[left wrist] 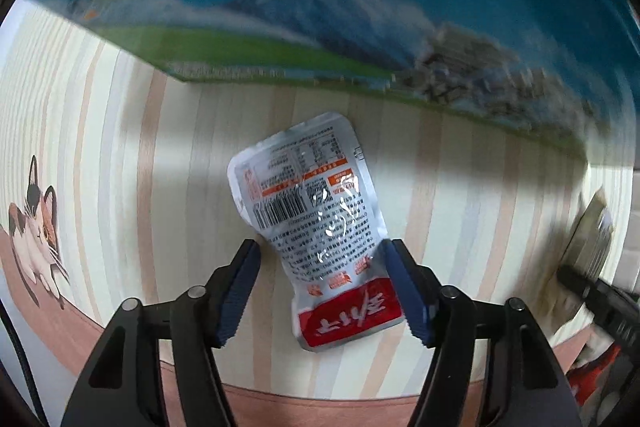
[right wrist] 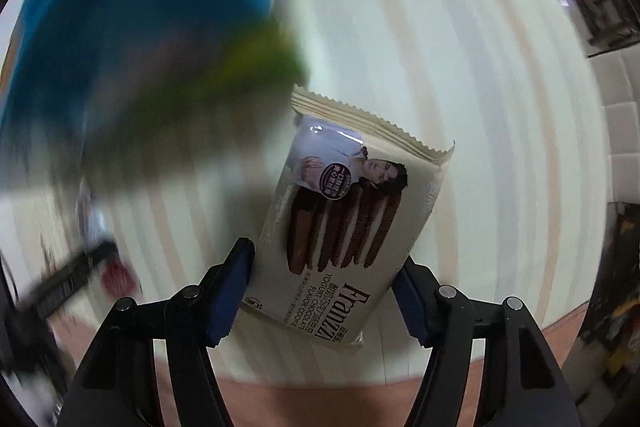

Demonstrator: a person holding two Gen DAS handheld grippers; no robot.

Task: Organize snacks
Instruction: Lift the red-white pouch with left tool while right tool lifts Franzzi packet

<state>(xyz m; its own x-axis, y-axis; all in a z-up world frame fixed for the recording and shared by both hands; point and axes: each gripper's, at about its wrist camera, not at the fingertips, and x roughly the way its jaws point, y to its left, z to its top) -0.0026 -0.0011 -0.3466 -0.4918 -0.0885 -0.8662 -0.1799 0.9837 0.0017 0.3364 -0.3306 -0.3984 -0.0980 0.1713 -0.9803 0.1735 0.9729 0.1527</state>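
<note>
A silver snack pouch with a red band lies printed side up on the striped tablecloth. My left gripper is open astride its lower half: the right pad meets the pouch's edge, and a gap shows at the left pad. My right gripper is shut on a cream pack of chocolate sandwich cookies, which stays sharp against a smeared background. In the left wrist view, that gripper and its pack appear as a blur at the right edge.
A big blue box printed with a mountain and green field stands just behind the pouch, and appears as a blur left of the cookie pack. A cat print and pink border mark the cloth's near edge.
</note>
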